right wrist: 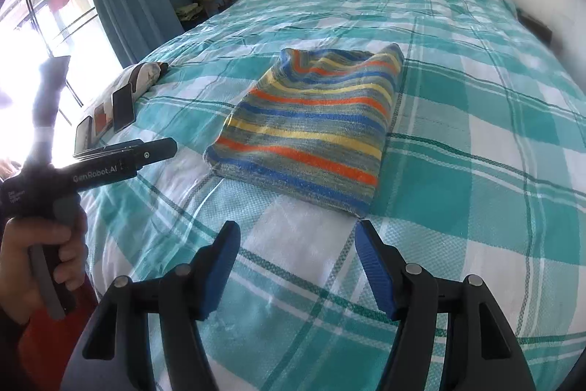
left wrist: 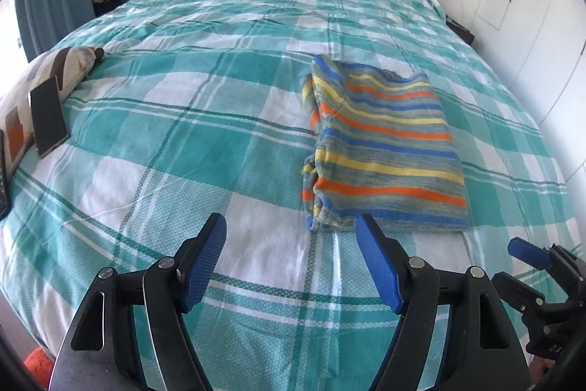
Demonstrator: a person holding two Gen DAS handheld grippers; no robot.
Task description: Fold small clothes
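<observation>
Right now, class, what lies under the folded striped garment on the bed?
The striped garment rests flat on the teal and white checked bedspread, which shows all round it. Anything tucked between its layers, or beneath it, is covered and cannot be seen.

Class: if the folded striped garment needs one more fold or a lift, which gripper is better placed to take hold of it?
Probably the left gripper: its open fingers reach the striped garment's near hem. The right gripper is open too, just short of a corner.
</observation>
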